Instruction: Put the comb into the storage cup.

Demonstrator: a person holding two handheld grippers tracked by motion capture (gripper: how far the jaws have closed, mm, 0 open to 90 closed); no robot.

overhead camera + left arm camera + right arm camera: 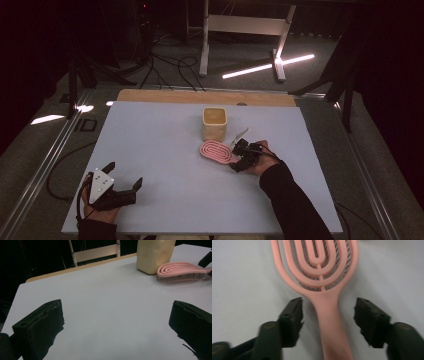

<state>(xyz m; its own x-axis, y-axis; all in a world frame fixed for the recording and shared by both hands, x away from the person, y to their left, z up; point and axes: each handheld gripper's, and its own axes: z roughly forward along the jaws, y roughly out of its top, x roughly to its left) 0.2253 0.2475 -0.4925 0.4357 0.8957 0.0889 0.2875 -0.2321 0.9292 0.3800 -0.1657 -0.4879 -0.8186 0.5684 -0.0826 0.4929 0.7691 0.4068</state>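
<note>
Your right claw (328, 315) sits over the brush (322, 277) handle, jaws half open, one on each side, not pinching yet. The brush lies mid-frame in the high view, its head pointing upper left, away from that claw. The cup (214, 123) stands just behind it. Your left claw (125, 180) is wide open, empty, at lower left.
</note>
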